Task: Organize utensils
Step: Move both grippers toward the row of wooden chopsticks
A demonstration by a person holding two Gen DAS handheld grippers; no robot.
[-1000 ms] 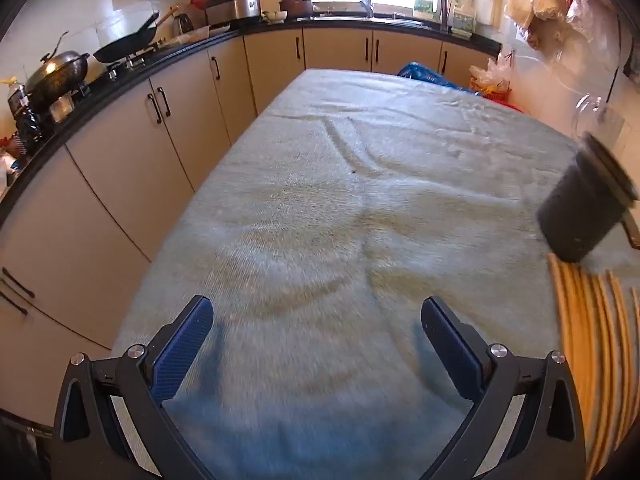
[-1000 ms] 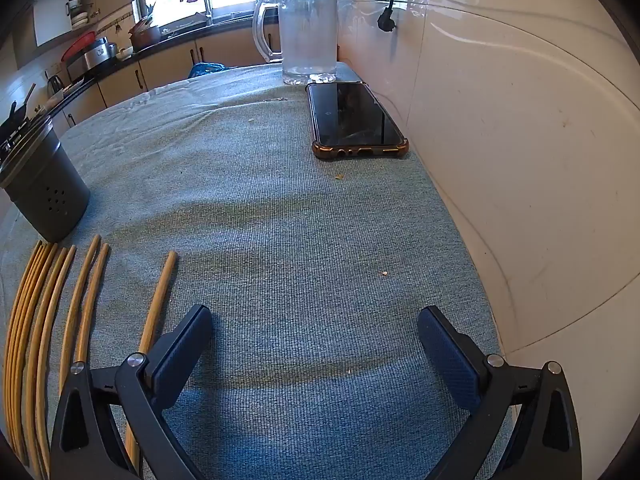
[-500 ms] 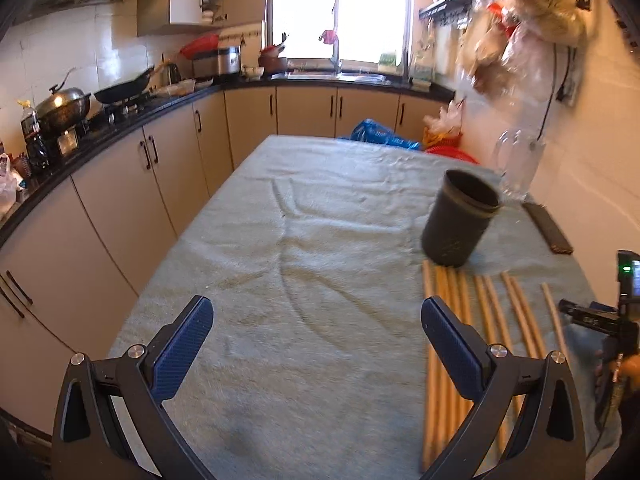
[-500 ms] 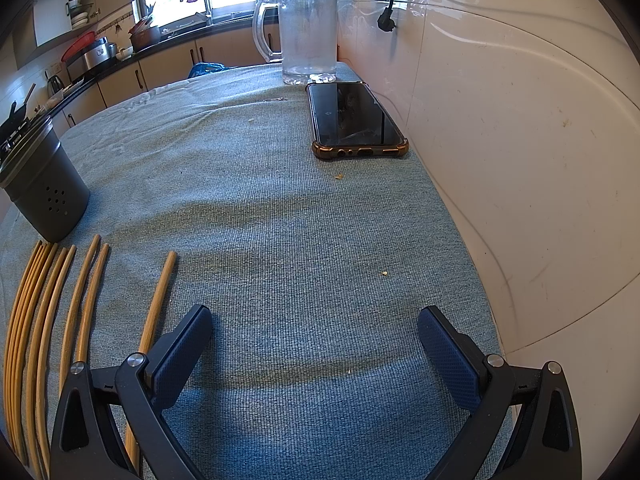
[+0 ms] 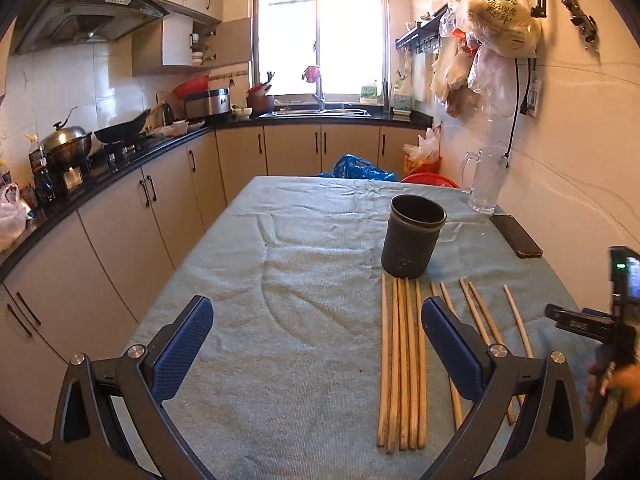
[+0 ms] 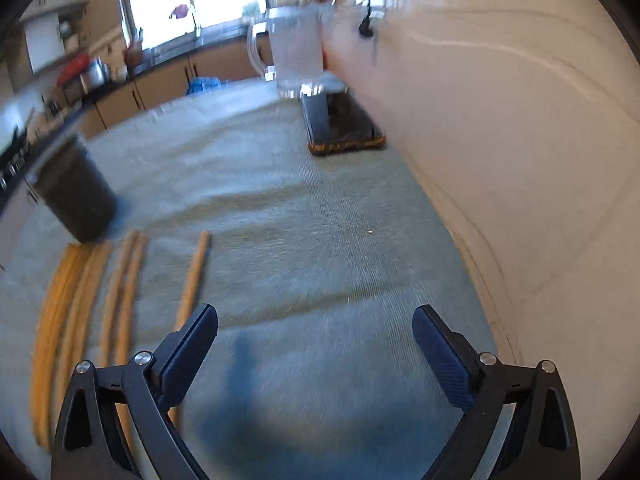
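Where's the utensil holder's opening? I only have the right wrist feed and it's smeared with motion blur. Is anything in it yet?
Observer: In the left wrist view the dark holder stands upright with its mouth open, and no chopstick pokes out of it.
Operator: How are the chopsticks laid out?
Observer: A tight bundle of five lies just in front of the holder, with looser ones to its right and a single chopstick farthest right.
Operator: Left gripper holding anything?
Observer: No. The left gripper is open with only cloth between its fingers; its right finger overlaps the looser sticks in the image.
Operator: And mine?
Observer: The right gripper is open and empty too.
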